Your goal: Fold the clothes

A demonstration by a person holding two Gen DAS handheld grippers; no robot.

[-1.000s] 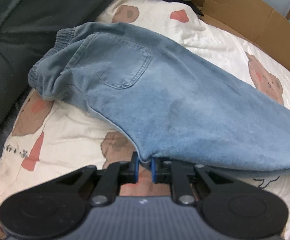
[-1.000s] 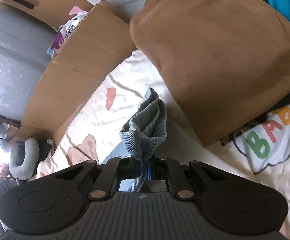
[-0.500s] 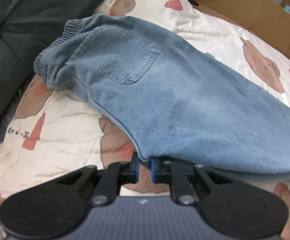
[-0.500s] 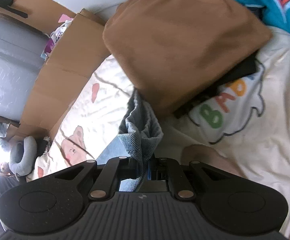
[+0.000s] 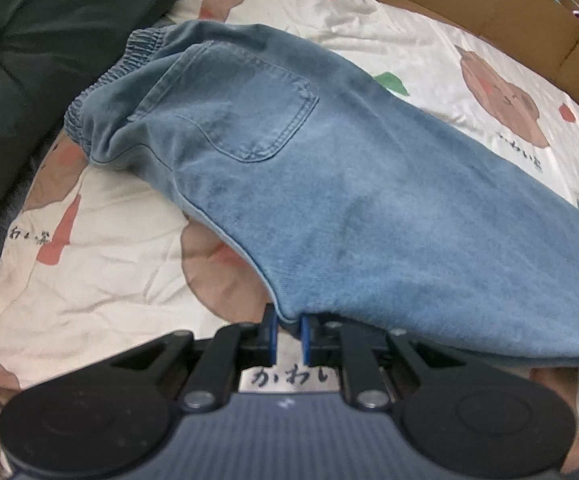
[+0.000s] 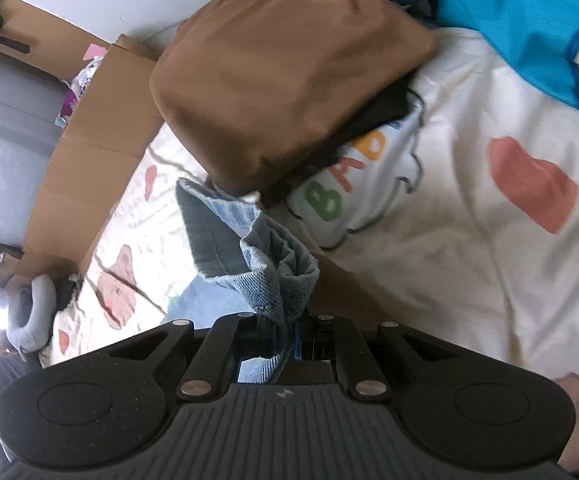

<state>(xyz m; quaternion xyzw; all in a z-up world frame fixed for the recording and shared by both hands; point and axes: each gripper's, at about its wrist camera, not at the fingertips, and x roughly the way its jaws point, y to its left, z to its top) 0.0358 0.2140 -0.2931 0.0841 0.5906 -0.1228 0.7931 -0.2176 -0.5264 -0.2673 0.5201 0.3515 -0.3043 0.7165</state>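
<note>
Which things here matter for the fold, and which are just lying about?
In the job:
- jeans
- left hand-held gripper, shut on the jeans
- right hand-held gripper, shut on the jeans

Lying about:
- brown cushion
- teal garment
- cardboard box

Left gripper: steeply downward, blue fingers nearly closed, pinching denim edge. Right gripper: angled down, fingers clamped tight on a bunched denim fold.
</note>
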